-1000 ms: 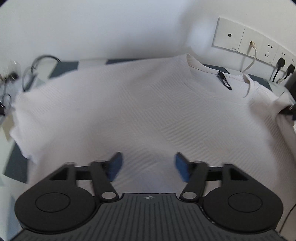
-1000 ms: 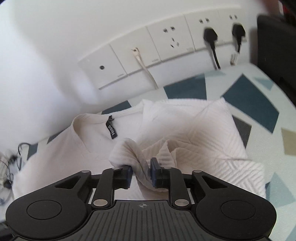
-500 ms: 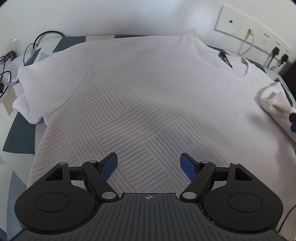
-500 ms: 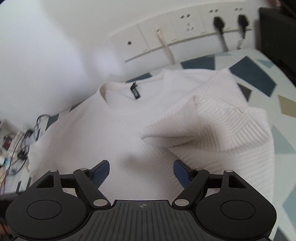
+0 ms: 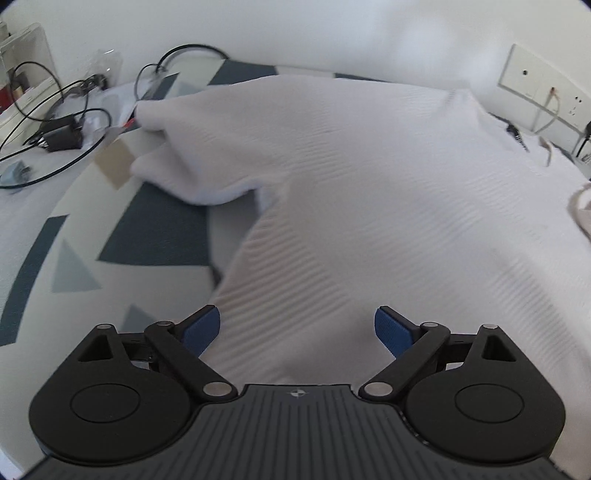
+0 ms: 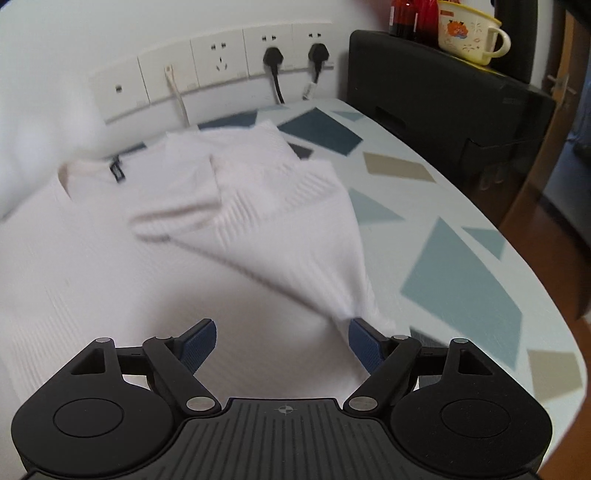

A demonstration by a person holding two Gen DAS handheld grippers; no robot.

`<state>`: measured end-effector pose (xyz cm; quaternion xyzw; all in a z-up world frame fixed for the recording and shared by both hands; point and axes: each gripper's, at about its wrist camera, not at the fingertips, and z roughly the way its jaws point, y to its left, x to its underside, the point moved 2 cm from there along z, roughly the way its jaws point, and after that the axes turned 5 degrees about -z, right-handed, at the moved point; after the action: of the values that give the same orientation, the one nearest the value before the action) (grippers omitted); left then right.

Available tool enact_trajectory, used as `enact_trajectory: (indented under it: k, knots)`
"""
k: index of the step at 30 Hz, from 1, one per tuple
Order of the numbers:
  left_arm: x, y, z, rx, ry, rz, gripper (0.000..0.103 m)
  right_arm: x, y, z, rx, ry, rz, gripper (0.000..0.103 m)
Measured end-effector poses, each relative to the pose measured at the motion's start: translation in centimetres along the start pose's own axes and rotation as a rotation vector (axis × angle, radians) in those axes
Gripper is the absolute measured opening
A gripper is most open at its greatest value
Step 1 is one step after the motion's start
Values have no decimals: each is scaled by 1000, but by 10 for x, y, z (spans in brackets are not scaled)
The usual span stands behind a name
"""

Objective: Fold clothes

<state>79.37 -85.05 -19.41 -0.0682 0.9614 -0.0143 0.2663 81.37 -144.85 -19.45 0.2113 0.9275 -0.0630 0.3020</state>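
A white ribbed sweater (image 5: pixel 369 192) lies flat on the patterned table, collar with a black label (image 6: pixel 117 171) toward the wall. Its right sleeve (image 6: pixel 258 199) is folded in over the chest. Its left sleeve (image 5: pixel 184 158) lies bunched out to the side. My left gripper (image 5: pixel 297 328) is open and empty over the sweater's lower left side. My right gripper (image 6: pixel 282 341) is open and empty over the lower right side, its right finger close to the sweater's side edge.
Cables and a black adapter (image 5: pixel 61 136) lie at the table's far left. Wall sockets with plugs (image 6: pixel 273 59) run along the back. A black box (image 6: pixel 443 85) with a mug (image 6: pixel 469 31) stands at the right. The table edge (image 6: pixel 554 306) curves on the right.
My right gripper let go of the sleeve, opened and drew back toward the lower right side. My left gripper moved back and left, now seeing the left sleeve.
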Motion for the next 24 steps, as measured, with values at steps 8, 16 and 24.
enact_trajectory:
  k: [8, 16, 24]
  knots:
    - [7, 1, 9, -12, 9, 18, 103, 22, -2, 9, 78, 33, 97, 84]
    - [-12, -6, 23, 8, -9, 54, 103, 17, 15, 14, 47, -56, -19, 49]
    - [-4, -22, 6, 12, -61, 73, 35, -18, 33, 39, 3, -114, -108, 10]
